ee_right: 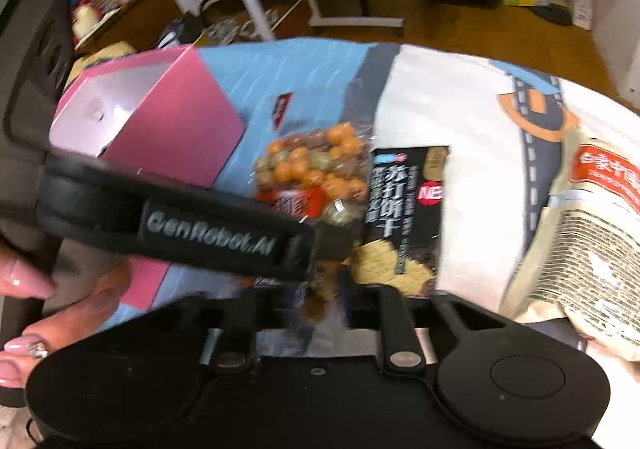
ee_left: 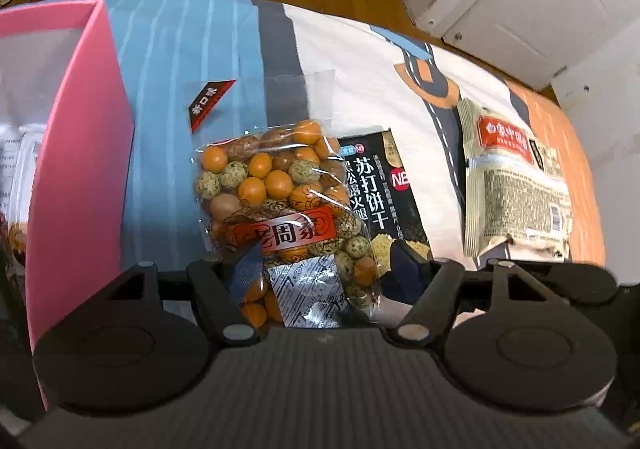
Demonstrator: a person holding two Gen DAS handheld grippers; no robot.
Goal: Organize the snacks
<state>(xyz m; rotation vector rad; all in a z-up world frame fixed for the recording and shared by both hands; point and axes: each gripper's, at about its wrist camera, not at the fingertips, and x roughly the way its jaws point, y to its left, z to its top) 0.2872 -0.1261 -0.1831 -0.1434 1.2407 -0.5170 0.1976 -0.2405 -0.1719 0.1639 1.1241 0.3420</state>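
Lying flat on a patterned bedsheet (ee_left: 360,49), a clear nut bag (ee_left: 280,201) sits between the spread fingers of the left gripper (ee_left: 324,269), whose blue pads flank the bag's lower end with a gap on the right side. Just left of the nut bag stands a pink box (ee_left: 84,153), open at the top. Just right of the nut bag, partly tucked beneath its edge, lies a black cracker pack (ee_left: 380,189); farther right of the nut bag rests a beige packet (ee_left: 516,189). From the right wrist view, the left gripper's black strap crosses in front of the nut bag (ee_right: 316,165), and a hand with pink nails (ee_right: 28,281) shows at the frame's left edge. Whether the right gripper (ee_right: 320,313) is spread or pressed together cannot be told; its fingertips are hidden in blur.
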